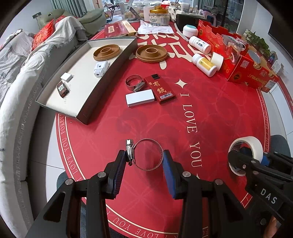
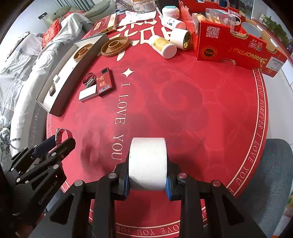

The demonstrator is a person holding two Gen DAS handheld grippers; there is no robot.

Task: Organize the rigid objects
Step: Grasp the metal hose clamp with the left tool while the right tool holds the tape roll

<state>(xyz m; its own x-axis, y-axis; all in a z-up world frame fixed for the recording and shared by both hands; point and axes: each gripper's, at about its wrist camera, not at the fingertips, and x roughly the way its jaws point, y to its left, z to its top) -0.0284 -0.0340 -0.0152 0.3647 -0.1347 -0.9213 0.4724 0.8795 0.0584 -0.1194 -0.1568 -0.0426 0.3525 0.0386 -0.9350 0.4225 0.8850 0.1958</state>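
Note:
My left gripper [image 1: 144,157] is shut on a metal hose clamp [image 1: 146,144], held above the red mat; it shows at the left of the right wrist view [image 2: 62,135]. My right gripper [image 2: 147,180] is shut on a white tape roll [image 2: 148,161]; the roll shows in the left wrist view [image 1: 247,146]. A grey tray [image 1: 109,76] at the left holds a brown ring holder [image 1: 106,52], a white adapter [image 1: 100,68], a small white block [image 1: 66,76] and a small dark device [image 1: 62,89]. On the mat lie a second hose clamp [image 1: 133,82], a red box [image 1: 161,88], a white box [image 1: 140,98] and another brown ring holder [image 1: 151,53].
White bottles [image 1: 204,64] and a white jar [image 1: 190,30] lie near a red cardboard carton [image 1: 247,67] at the right. A gold-lidded jar [image 1: 159,16] and papers stand at the back. A sofa with blankets [image 1: 22,73] runs along the left of the table.

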